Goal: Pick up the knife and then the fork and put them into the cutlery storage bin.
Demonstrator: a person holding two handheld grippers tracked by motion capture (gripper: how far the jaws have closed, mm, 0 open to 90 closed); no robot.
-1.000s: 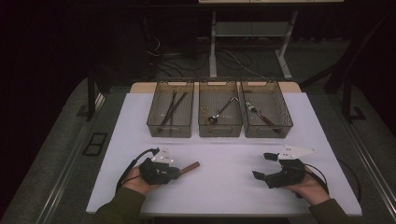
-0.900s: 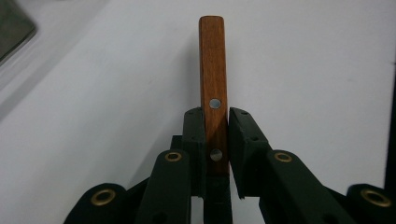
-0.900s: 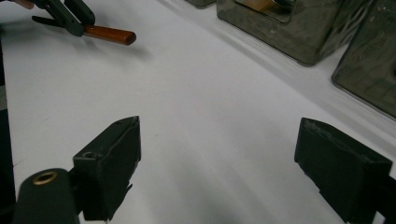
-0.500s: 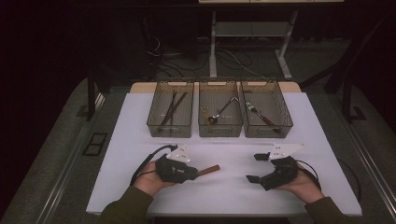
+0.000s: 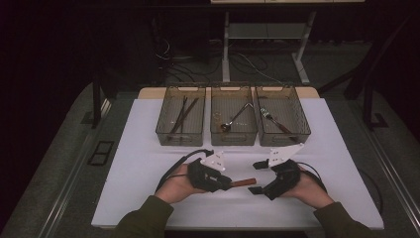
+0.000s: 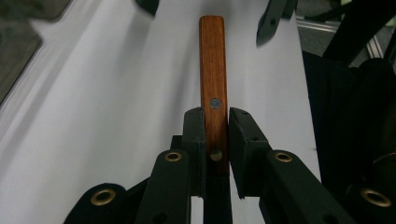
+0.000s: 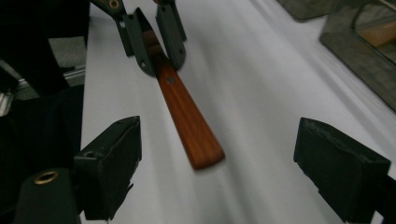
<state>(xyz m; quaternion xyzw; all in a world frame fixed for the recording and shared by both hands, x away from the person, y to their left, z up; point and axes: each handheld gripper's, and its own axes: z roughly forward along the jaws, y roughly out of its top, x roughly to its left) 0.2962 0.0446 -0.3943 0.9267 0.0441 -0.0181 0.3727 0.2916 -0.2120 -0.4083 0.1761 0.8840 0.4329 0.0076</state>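
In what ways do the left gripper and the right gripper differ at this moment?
The left gripper is shut on the wooden handle; the right gripper is open and holds nothing. The left gripper points toward the right one, whose spread jaws face the handle's free end. Both are black, hand-held above the white table.

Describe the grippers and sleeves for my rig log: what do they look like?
Both the left gripper and the right gripper are black, each topped by a pale three-cornered plate with small dark marks. A black cable loops from the left one, another from the right. The jaws are flat black pads on arms with brass-coloured rivets. The sleeves are olive green.
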